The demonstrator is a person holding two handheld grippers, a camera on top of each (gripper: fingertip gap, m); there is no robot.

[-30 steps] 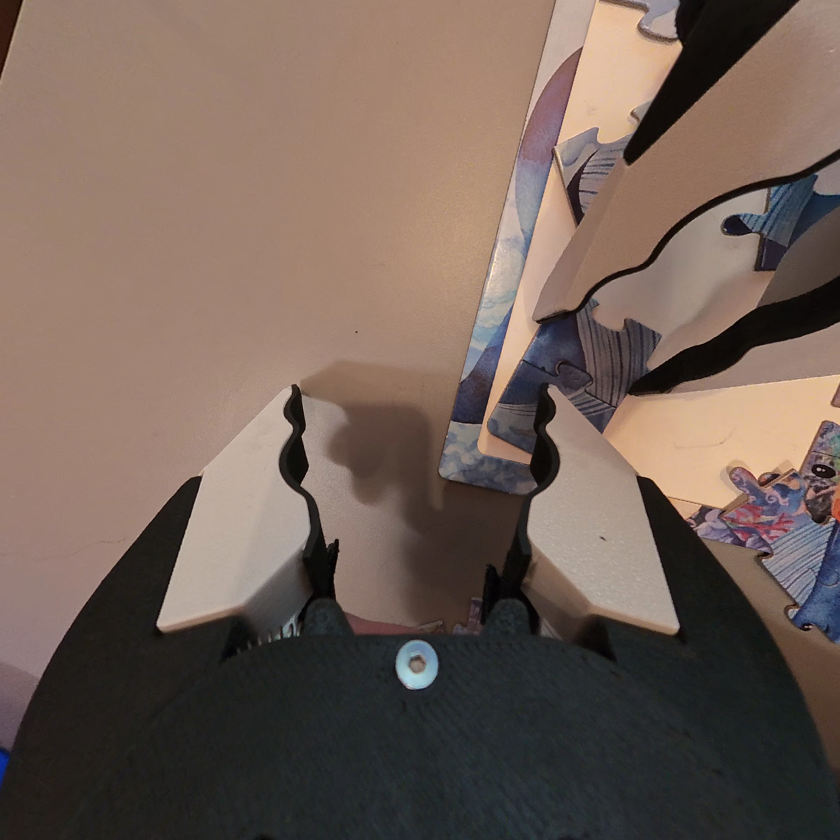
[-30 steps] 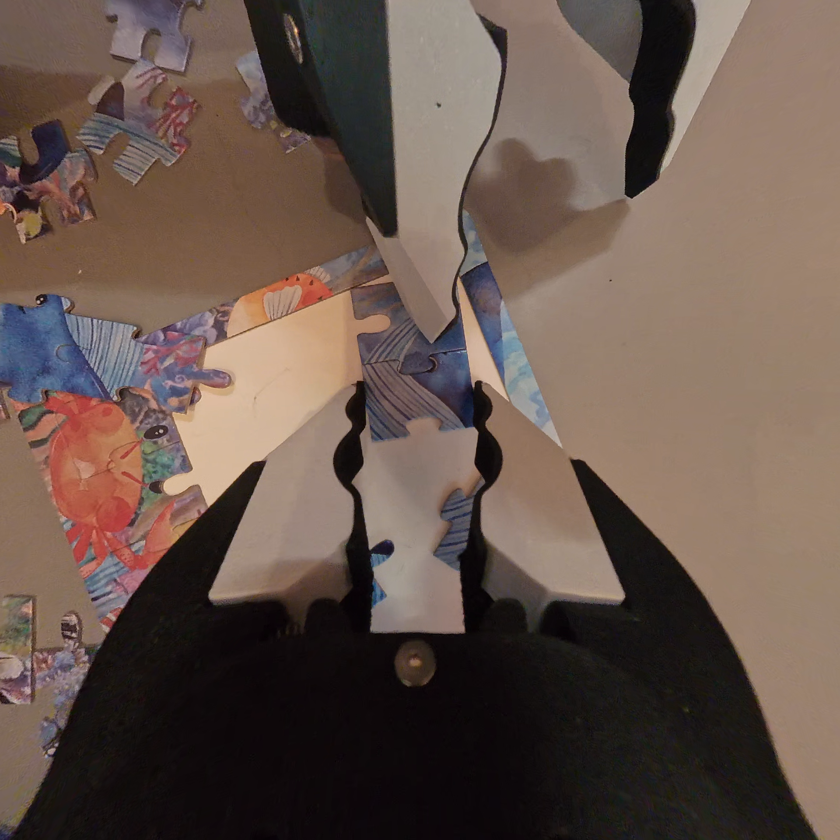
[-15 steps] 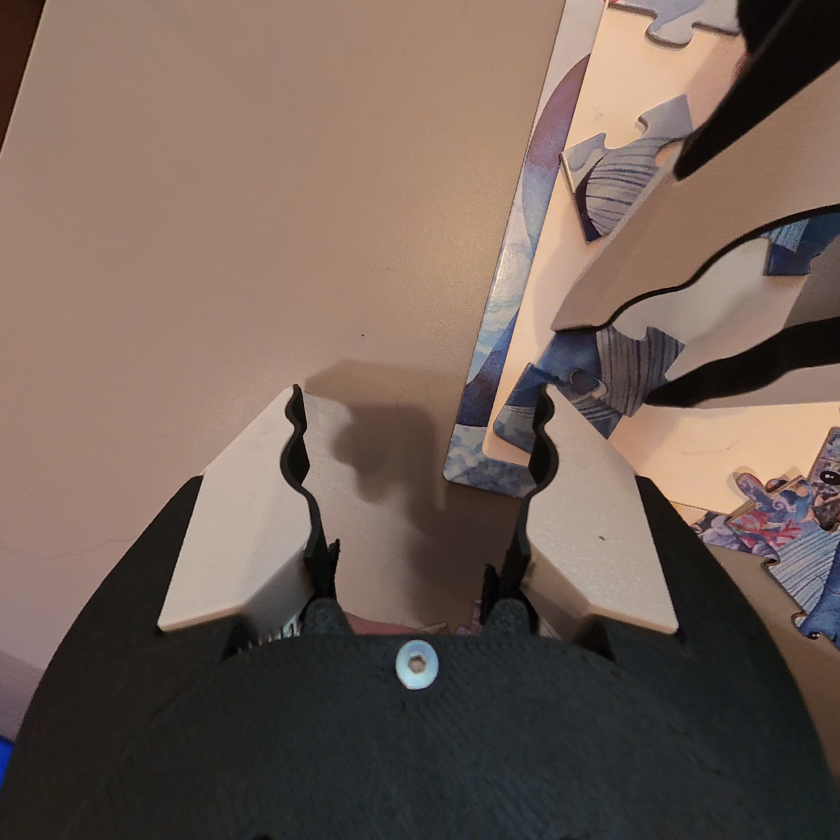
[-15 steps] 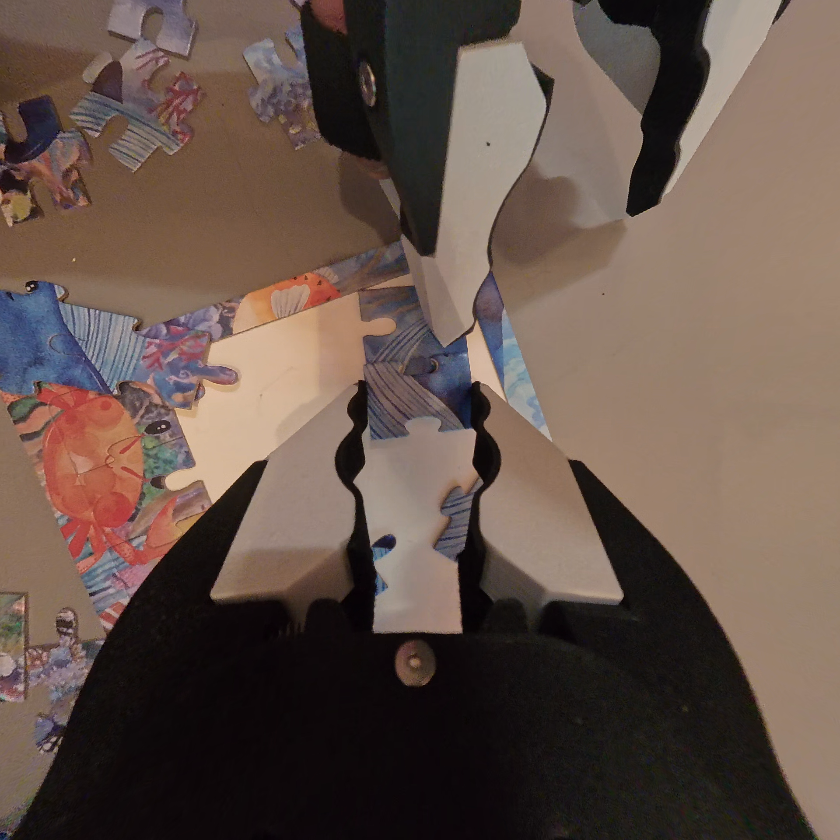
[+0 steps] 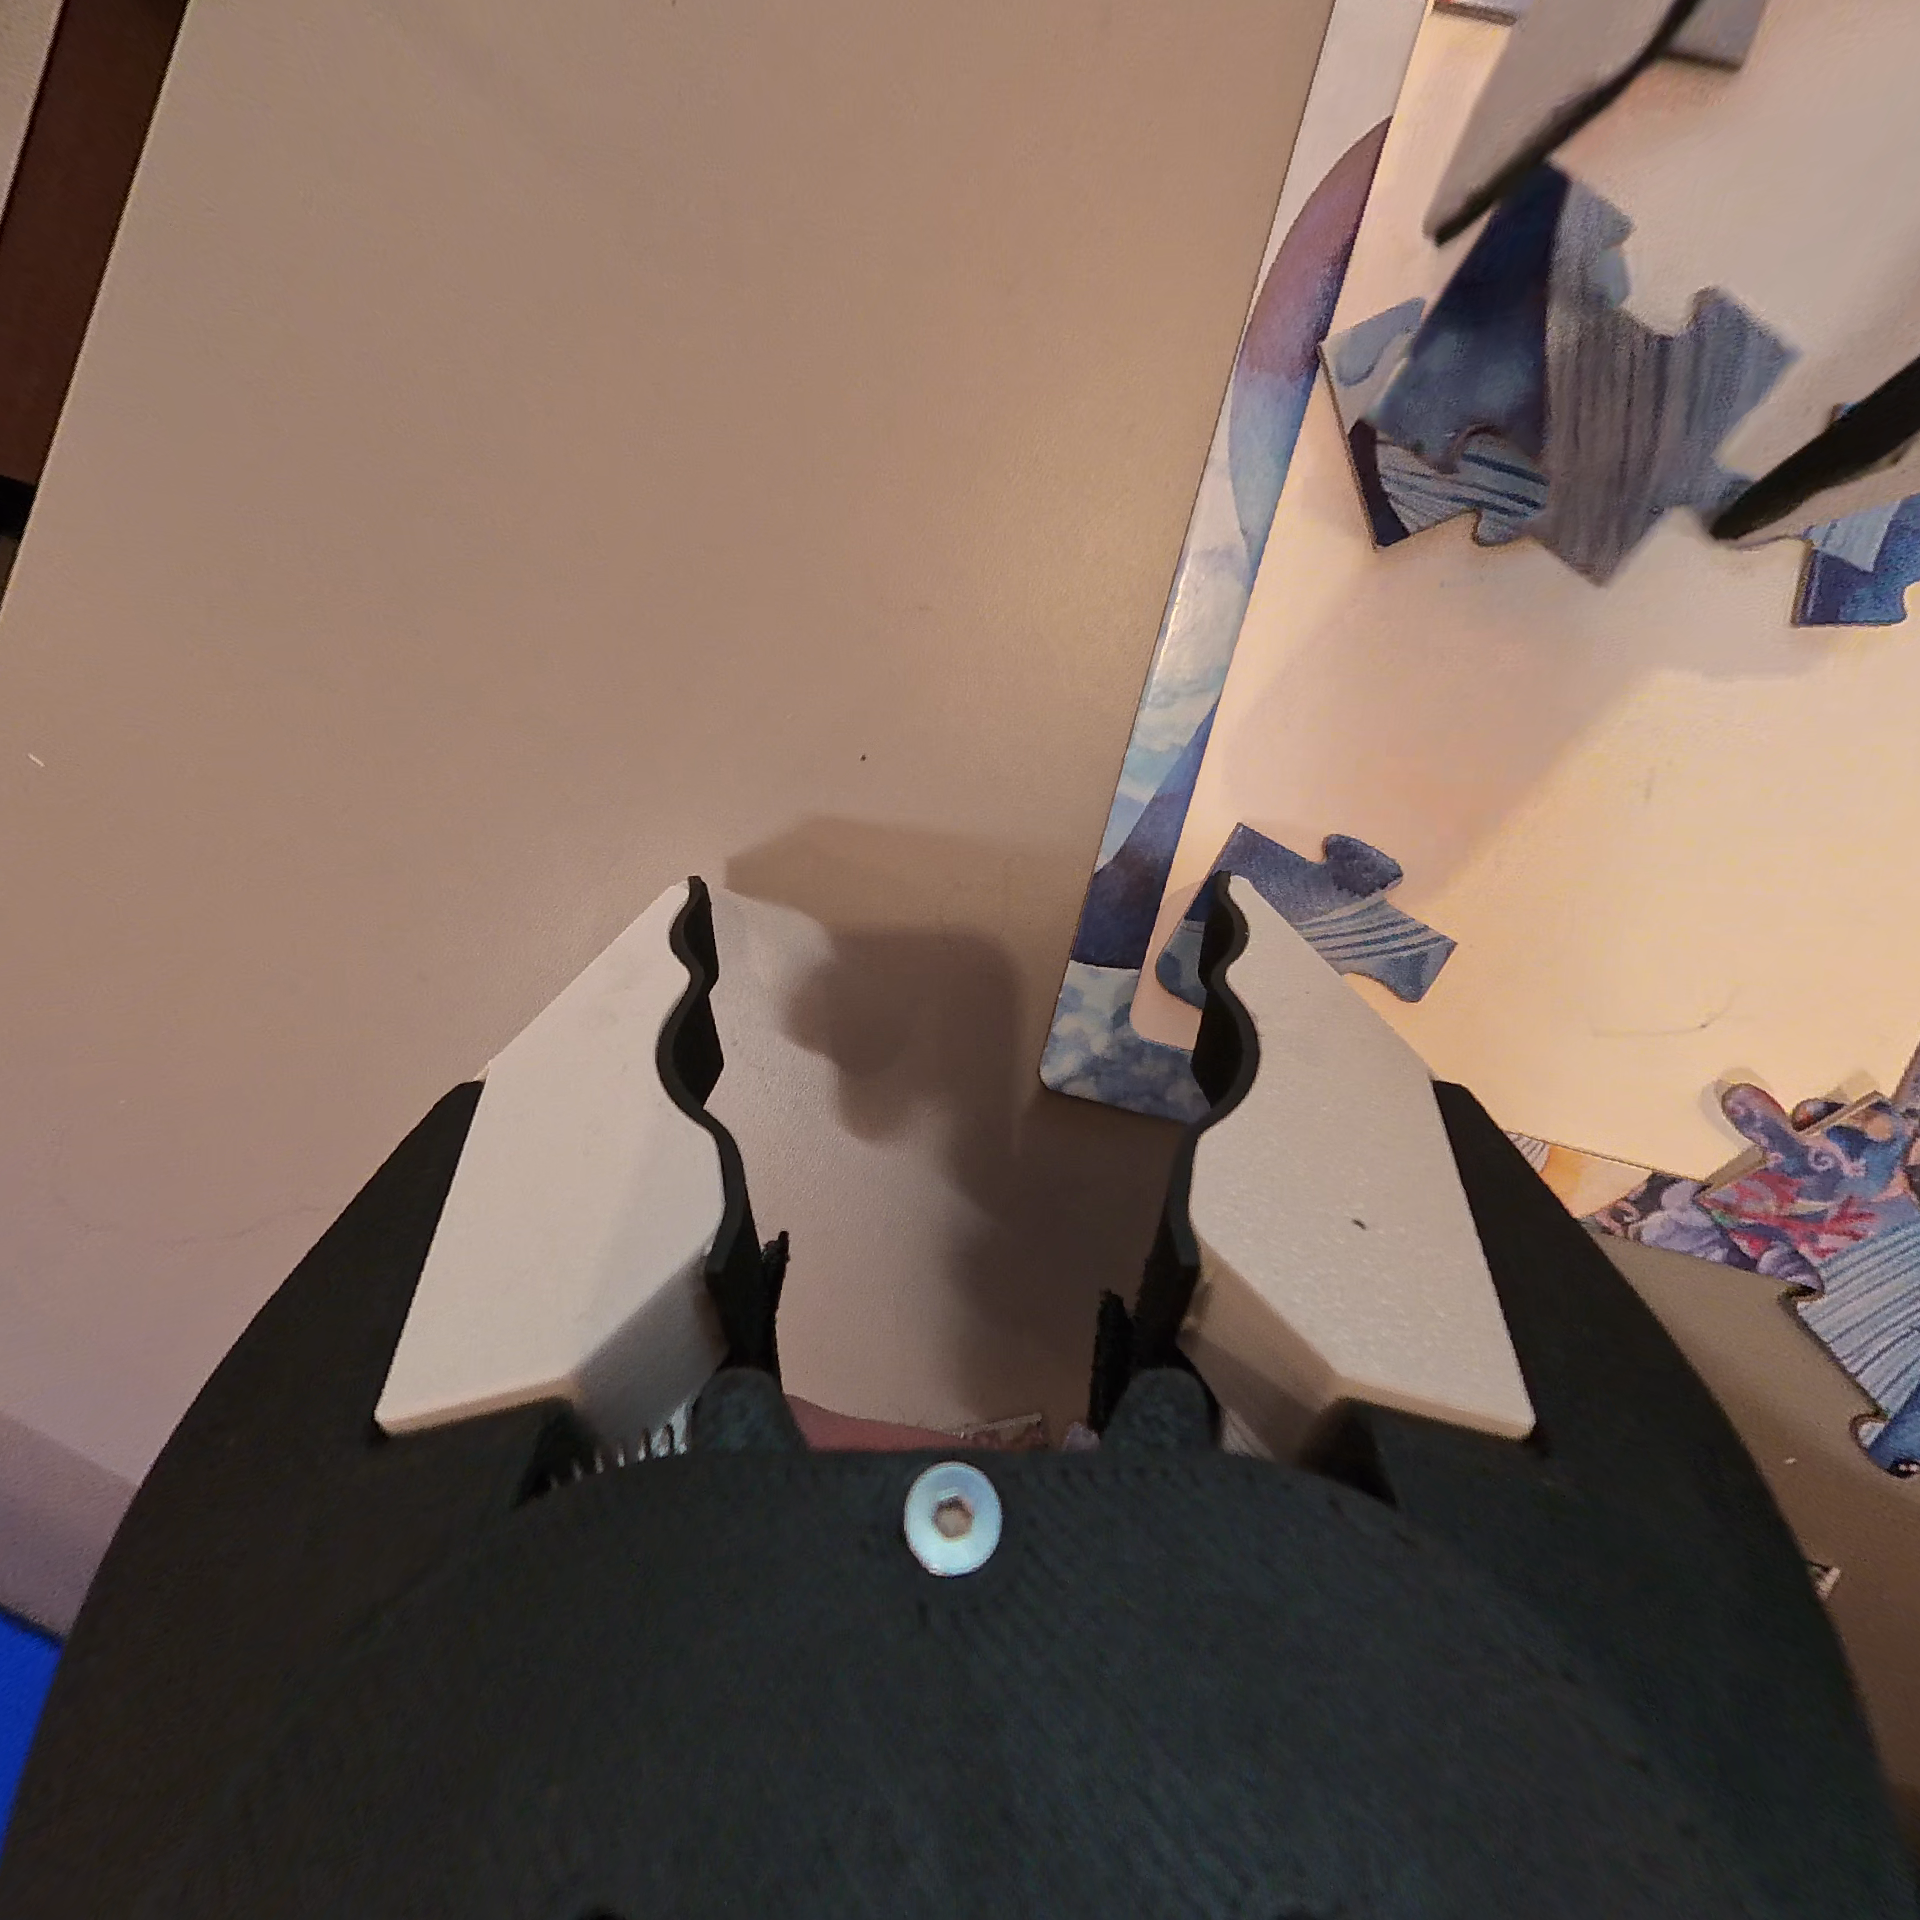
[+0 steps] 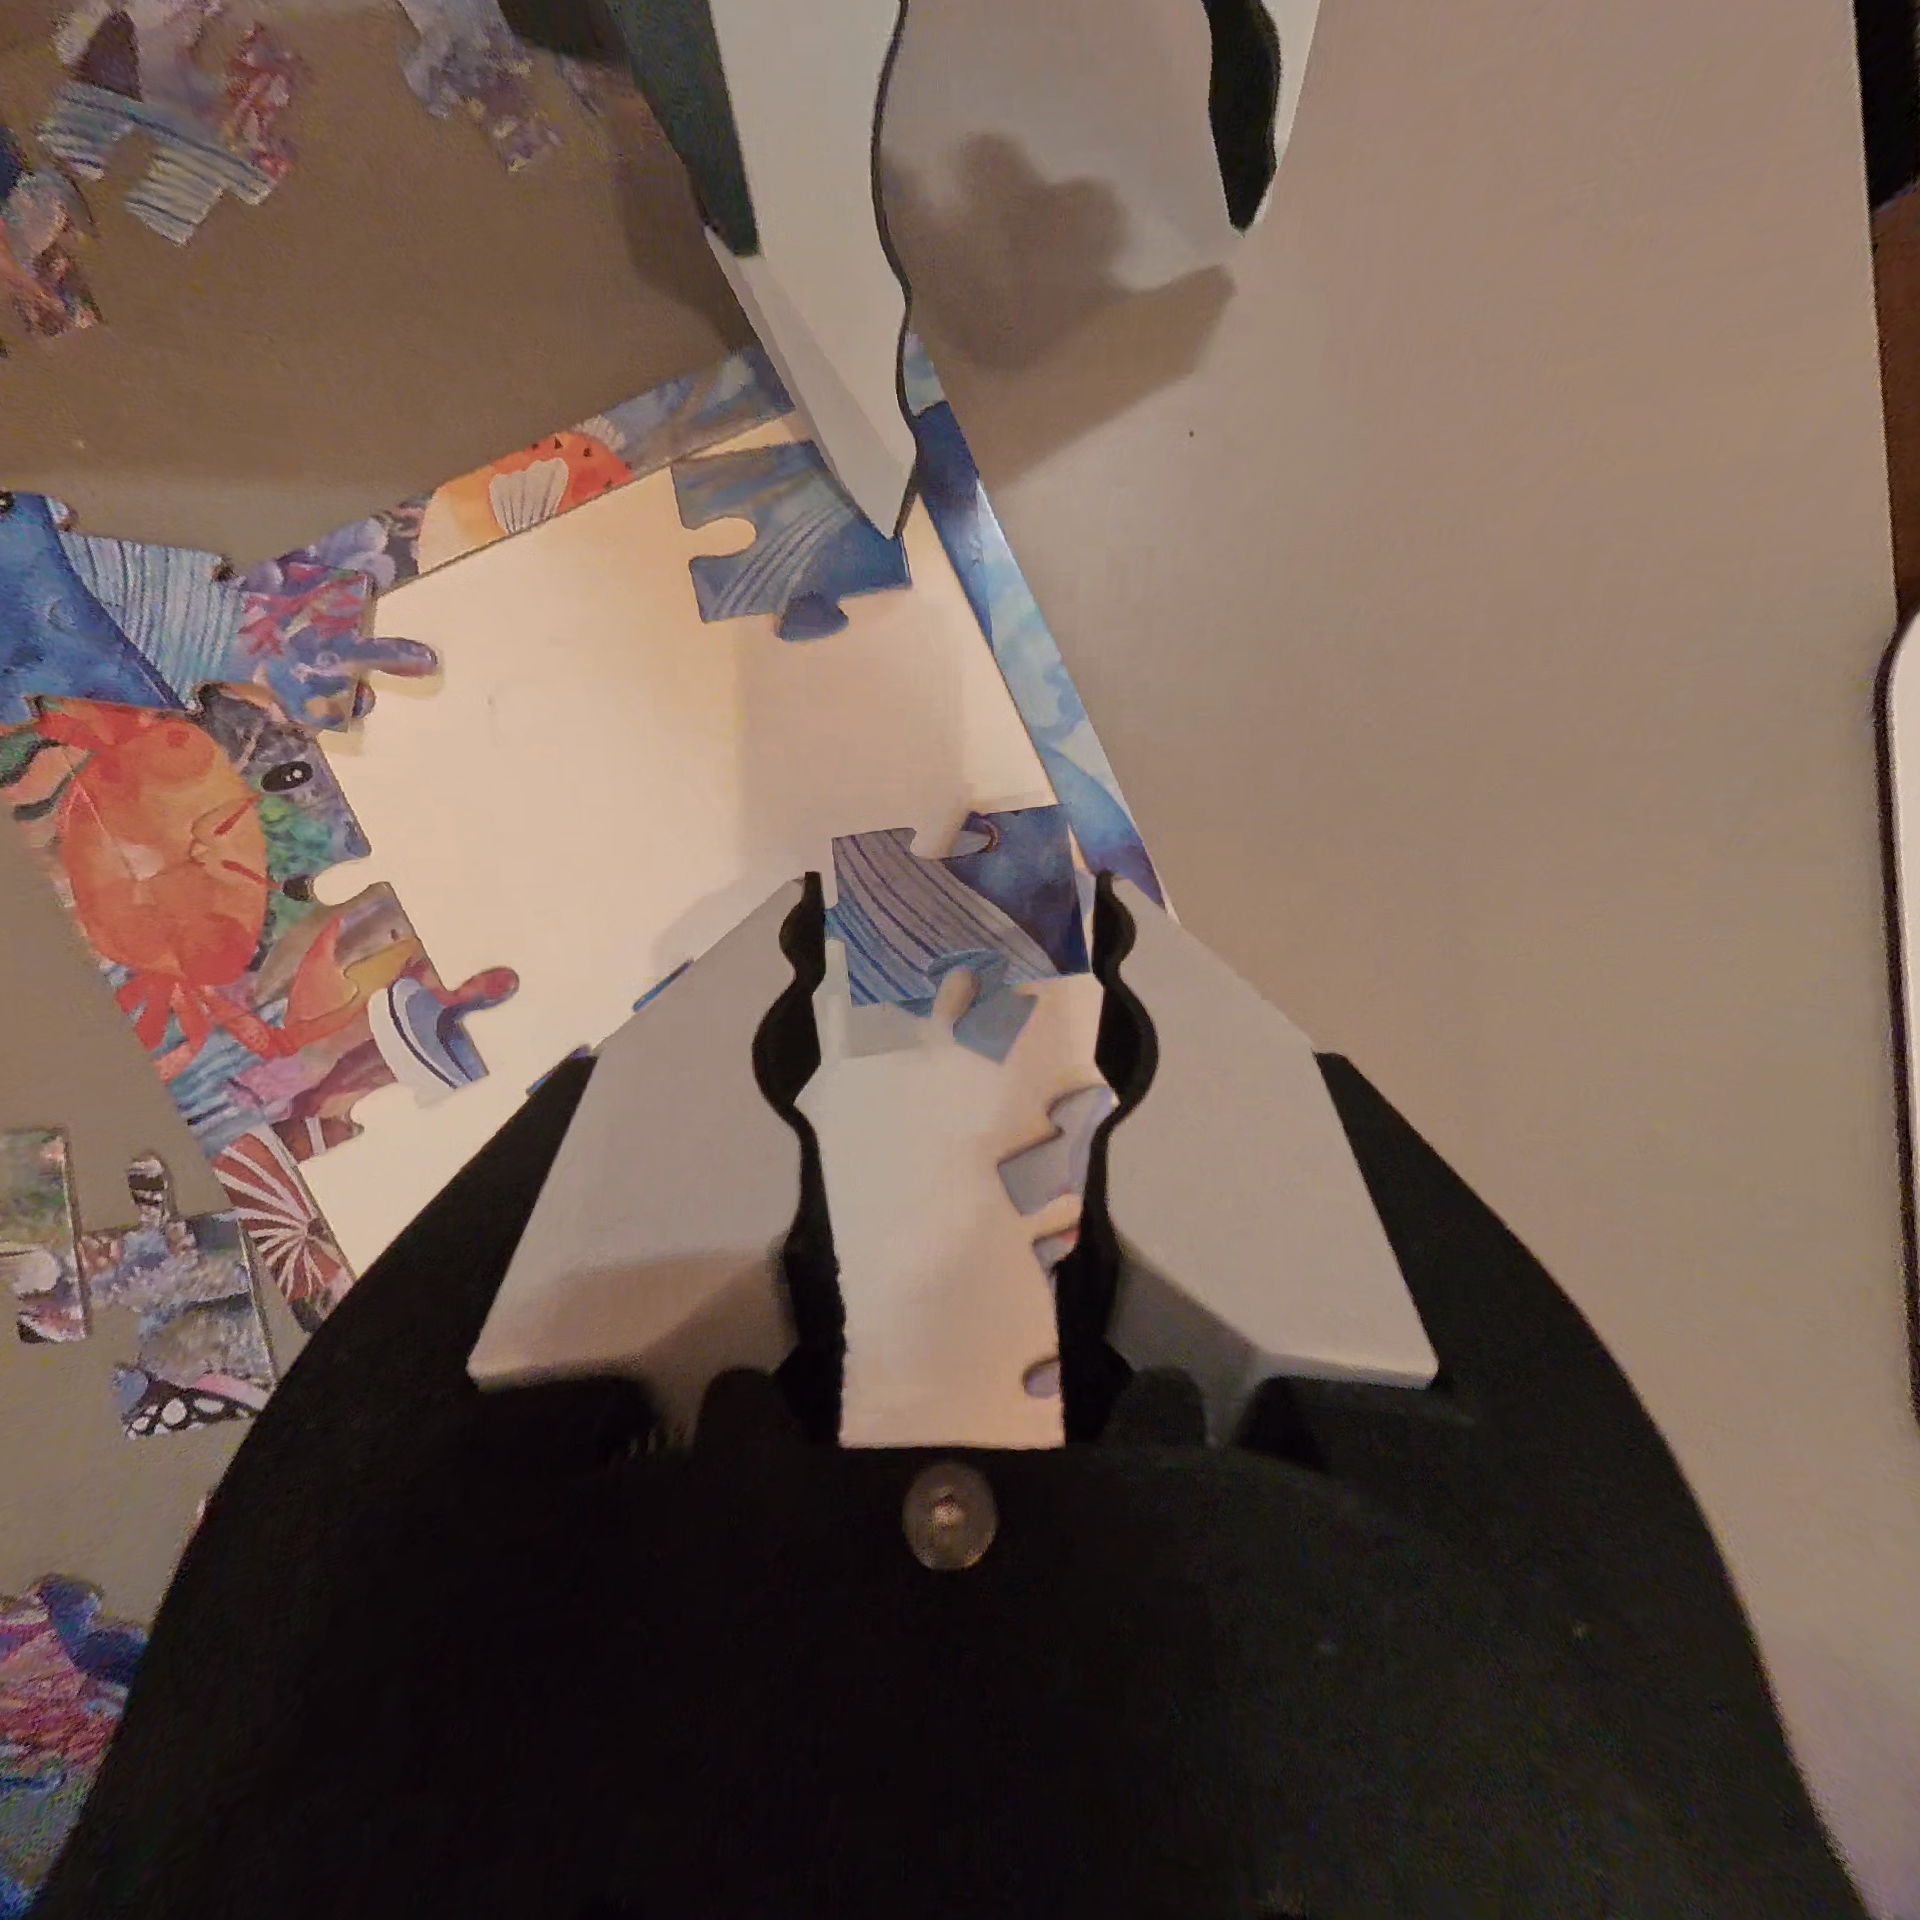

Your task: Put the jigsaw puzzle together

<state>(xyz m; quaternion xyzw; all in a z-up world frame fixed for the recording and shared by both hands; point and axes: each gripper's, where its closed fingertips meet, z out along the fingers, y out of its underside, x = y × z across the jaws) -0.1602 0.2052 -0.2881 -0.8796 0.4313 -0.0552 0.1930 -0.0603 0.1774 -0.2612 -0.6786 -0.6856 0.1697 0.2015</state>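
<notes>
Puzzle pieces (image 6: pixel 800 556) lie in the tray (image 5: pixel 1174 769) on the worktop (image 5: pixel 644 436), the left tool (image 5: pixel 961 925) hovering spread beside its corner, the right tool (image 6: pixel 951 914) angled down, gripping a blue piece (image 6: pixel 961 914).

- My left gripper (image 5: pixel 961 935) hangs low, jaws spread wide with nothing between them.
- My right gripper (image 6: pixel 956 925) has its jaws parted, narrower, pointing toward the left one; whether it grips anything is unclear.
</notes>
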